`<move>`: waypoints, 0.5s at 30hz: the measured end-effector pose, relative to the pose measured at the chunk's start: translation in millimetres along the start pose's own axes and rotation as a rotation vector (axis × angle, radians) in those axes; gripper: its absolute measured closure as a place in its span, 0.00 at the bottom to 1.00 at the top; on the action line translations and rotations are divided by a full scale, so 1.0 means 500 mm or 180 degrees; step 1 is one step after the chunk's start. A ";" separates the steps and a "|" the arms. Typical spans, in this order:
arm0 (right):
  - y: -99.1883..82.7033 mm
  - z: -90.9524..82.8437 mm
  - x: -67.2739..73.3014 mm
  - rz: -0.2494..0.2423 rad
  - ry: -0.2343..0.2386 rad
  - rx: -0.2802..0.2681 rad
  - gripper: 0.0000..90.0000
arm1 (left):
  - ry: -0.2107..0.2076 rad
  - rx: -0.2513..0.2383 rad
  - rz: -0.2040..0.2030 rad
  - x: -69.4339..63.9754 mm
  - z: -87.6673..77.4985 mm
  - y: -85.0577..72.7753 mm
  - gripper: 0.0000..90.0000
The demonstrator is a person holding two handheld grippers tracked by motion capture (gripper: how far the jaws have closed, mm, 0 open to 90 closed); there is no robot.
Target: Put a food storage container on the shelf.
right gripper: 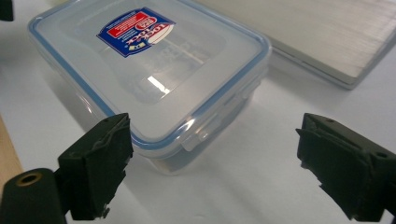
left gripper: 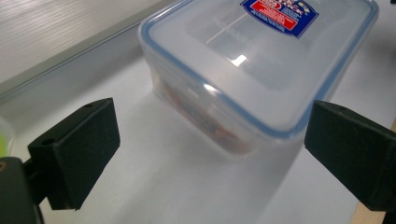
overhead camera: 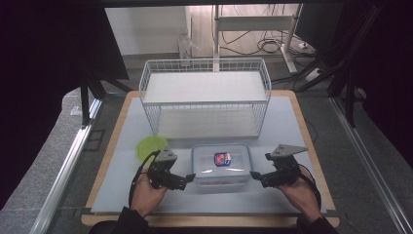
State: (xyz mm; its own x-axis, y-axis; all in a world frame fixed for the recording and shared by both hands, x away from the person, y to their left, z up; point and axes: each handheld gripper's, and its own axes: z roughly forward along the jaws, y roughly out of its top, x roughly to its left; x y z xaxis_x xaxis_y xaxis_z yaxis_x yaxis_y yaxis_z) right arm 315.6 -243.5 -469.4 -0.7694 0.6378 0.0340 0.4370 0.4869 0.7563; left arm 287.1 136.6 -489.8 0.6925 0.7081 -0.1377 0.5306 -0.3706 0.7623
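Both pairs of fingers stand spread wide with nothing between the pads. At the far left of the high view, a green disc [overhead camera: 151,146] lies flat on the pale table mat [overhead camera: 117,180], just beyond the left gripper [overhead camera: 187,178]. That gripper, held in the person's left hand [overhead camera: 146,191], points toward the left end of the clear food container [overhead camera: 221,163], its tips just beside the box; in the left gripper view its 2 black fingers [left gripper: 77,151] flank a near corner of the container [left gripper: 261,60] without touching it. The container sits on the mat at the middle front, lid on, with a red and blue label [overhead camera: 222,158] on top, just in front of the white wire basket [overhead camera: 204,97]. Right of it, the right gripper [overhead camera: 255,176], in the right hand [overhead camera: 302,192], aims at the box's right end; its fingers [right gripper: 98,163] are apart from the container [right gripper: 149,70], one close beside a near corner.
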 end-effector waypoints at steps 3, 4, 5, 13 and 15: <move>0.001 0.008 -0.001 0.0051 0.0069 0.0026 0.08 | -0.0074 -0.0004 -0.0065 0.006 0.016 0.013 0.03; 0.003 0.016 -0.006 0.0195 0.0124 0.0055 0.06 | -0.0113 0.0025 -0.0090 0.008 0.025 0.019 0.03; 0.004 0.018 -0.009 0.0253 0.0157 0.0051 0.06 | -0.0129 0.0037 -0.0113 0.010 0.030 0.021 0.02; 0.015 0.039 -0.021 0.0471 0.0323 0.0147 0.02 | -0.0287 0.0157 -0.0234 0.028 0.068 0.038 0.01; 0.017 0.044 -0.021 0.0493 0.0366 0.0193 0.02 | -0.0351 0.0184 -0.0293 0.030 0.073 0.041 0.00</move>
State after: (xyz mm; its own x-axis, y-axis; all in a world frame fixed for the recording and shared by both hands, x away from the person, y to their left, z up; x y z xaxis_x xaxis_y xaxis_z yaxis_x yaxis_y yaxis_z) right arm 337.7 -233.1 -477.7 -0.7375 0.6372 0.2239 0.5789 0.4256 0.6955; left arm 326.3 118.0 -499.4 0.6874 0.6716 -0.2766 0.6195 -0.3433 0.7059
